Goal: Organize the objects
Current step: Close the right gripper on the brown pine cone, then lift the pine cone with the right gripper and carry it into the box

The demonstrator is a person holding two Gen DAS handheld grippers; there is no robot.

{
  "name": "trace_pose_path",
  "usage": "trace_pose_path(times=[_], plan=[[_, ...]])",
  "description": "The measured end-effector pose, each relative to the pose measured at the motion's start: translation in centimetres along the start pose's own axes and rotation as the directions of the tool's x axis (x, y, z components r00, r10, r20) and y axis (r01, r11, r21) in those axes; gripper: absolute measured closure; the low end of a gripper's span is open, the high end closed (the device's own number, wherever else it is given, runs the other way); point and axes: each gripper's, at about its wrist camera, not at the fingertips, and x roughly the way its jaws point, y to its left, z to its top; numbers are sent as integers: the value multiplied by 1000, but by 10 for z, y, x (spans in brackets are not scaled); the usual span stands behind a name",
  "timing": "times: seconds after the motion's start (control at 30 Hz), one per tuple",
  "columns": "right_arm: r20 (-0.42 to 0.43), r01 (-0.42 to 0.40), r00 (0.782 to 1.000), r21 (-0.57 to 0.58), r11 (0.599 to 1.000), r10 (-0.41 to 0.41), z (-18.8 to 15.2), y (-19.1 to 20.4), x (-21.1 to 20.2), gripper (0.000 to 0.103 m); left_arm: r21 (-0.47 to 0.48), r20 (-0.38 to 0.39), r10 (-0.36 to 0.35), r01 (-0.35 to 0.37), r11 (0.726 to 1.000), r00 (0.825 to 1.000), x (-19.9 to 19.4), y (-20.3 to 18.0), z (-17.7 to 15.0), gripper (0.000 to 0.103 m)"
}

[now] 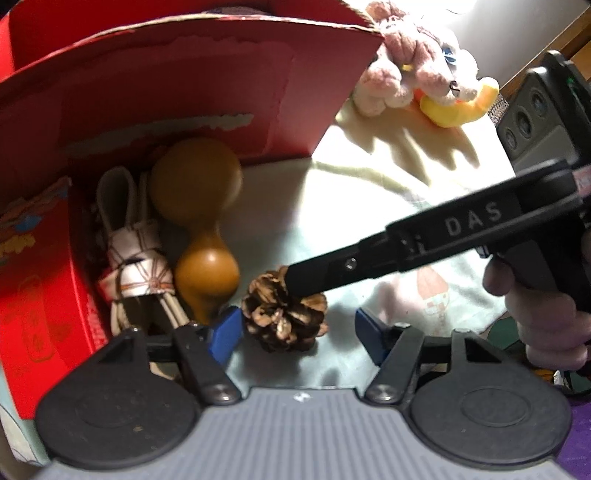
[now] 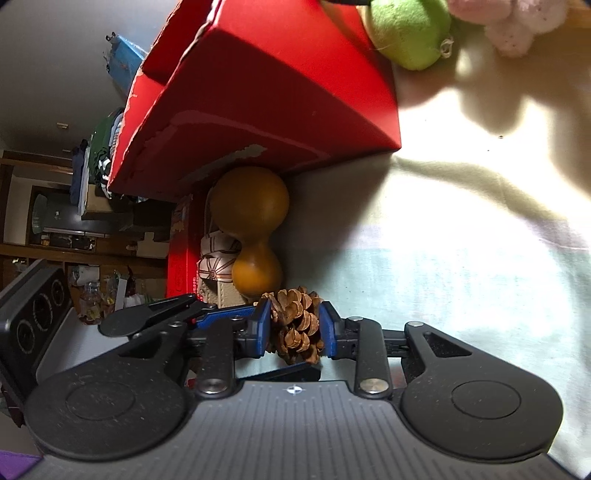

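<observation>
A brown pine cone (image 1: 284,314) lies on the pale cloth just outside the mouth of a red cardboard box (image 1: 177,92) that lies on its side. My right gripper (image 2: 295,328) is shut on the pine cone (image 2: 295,325), its blue pads pressing both sides; it also shows in the left wrist view (image 1: 295,280), reaching in from the right. My left gripper (image 1: 299,330) is open, its blue pads either side of the cone without touching it. Inside the box lie a brown gourd (image 1: 199,221) and a patterned cloth bundle (image 1: 136,266).
Pink and yellow plush toys (image 1: 417,70) lie on the cloth behind the box, to the right. A green plush ball (image 2: 410,33) sits beside the box's far corner. The cloth-covered table (image 2: 461,240) spreads to the right. Cluttered shelves stand at far left in the right wrist view.
</observation>
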Motion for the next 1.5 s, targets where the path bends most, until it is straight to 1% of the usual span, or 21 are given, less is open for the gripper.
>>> trace_pose_path(times=[0.07, 0.13, 0.2, 0.23, 0.33, 0.43, 0.6, 0.67, 0.77, 0.93, 1.07, 1.17, 1.27, 1.33, 1.43, 1.5], plan=[[9, 5, 1000, 4, 1000, -5, 0, -3, -2, 70, -6, -4, -15, 15, 1000, 1000, 3, 1, 2, 39], [17, 25, 1000, 3, 1000, -25, 0, -3, -4, 62, -5, -10, -19, 19, 1000, 1000, 8, 1, 4, 42], [17, 39, 999, -4, 999, -39, -1, -4, -4, 52, 17, -9, -7, 7, 1000, 1000, 10, -3, 5, 43], [13, 42, 999, -3, 999, -42, -1, -4, -2, 51, 25, -12, -4, 5, 1000, 1000, 11, -4, 5, 46], [-9, 28, 1000, 13, 1000, -28, -2, -7, 3, 52, 37, -14, -6, 6, 999, 1000, 13, -4, 6, 52], [-6, 29, 1000, 28, 999, -29, -2, -7, 5, 56, 41, -13, -13, 14, 999, 1000, 13, -4, 5, 52], [13, 37, 999, 8, 999, -37, -2, -1, -5, 57, 58, -11, -15, 16, 998, 1000, 12, -6, 6, 52], [28, 42, 999, 5, 999, -42, -3, 2, -12, 57, 73, -6, -21, 22, 997, 1000, 8, -8, 7, 55], [60, 53, 997, -6, 999, -52, -4, 10, -26, 57, 99, 2, -39, 38, 994, 999, 1, -12, 12, 55], [146, 91, 986, -64, 994, -81, -2, 37, -60, 57, 178, 44, -75, 66, 982, 996, -21, -24, 23, 55], [232, 132, 968, -131, 983, -99, 3, 69, -84, 57, 244, 114, -116, 85, 966, 987, -48, -32, 36, 55], [289, 160, 952, -182, 970, -103, 14, 94, -94, 57, 274, 178, -156, 104, 956, 972, -72, -31, 49, 55], [328, 194, 938, -220, 956, -115, 34, 117, -88, 57, 291, 246, -179, 104, 951, 953, -93, -25, 67, 55], [343, 224, 930, -244, 943, -132, 47, 130, -80, 57, 287, 279, -185, 102, 952, 942, -103, -17, 80, 55], [346, 273, 922, -266, 925, -173, 66, 144, -65, 57, 262, 308, -181, 100, 960, 934, -106, -4, 98, 55], [334, 297, 921, -269, 916, -201, 81, 145, -53, 57, 237, 312, -177, 104, 966, 934, -104, 7, 110, 55]])
